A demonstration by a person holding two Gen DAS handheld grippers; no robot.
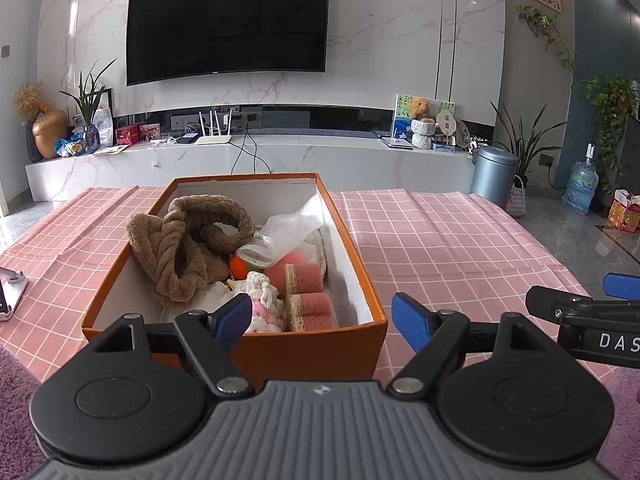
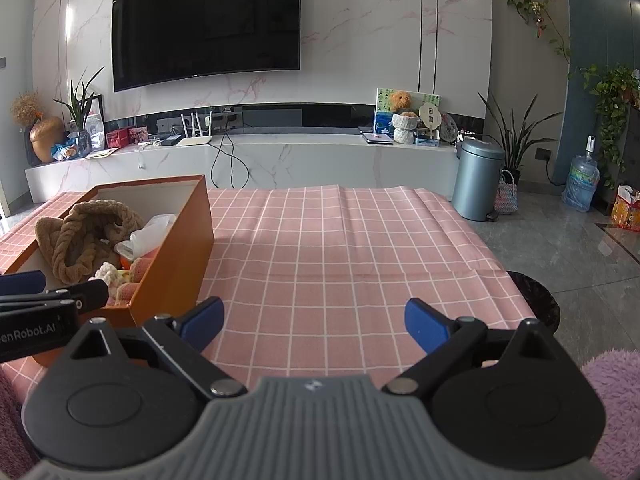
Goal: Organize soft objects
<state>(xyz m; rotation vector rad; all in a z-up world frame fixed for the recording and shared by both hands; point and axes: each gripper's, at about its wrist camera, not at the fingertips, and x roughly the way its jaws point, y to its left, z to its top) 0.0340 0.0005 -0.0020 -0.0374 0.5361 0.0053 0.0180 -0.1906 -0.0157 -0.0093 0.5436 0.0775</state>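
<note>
Orange box [image 1: 276, 344] of soft things sits on desk, near end between spread, empty left gripper [image 1: 324, 320] jaws; right gripper [image 2: 314, 320], also spread, frames only bare pink cloth [image 2: 340, 264] beside it.

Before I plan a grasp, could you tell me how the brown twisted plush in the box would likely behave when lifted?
The brown twisted plush lies slumped in loops, so it would probably droop. Its fuzzy pile suggests it is light and grippy, and it may drag the plastic bag beside it.
</note>
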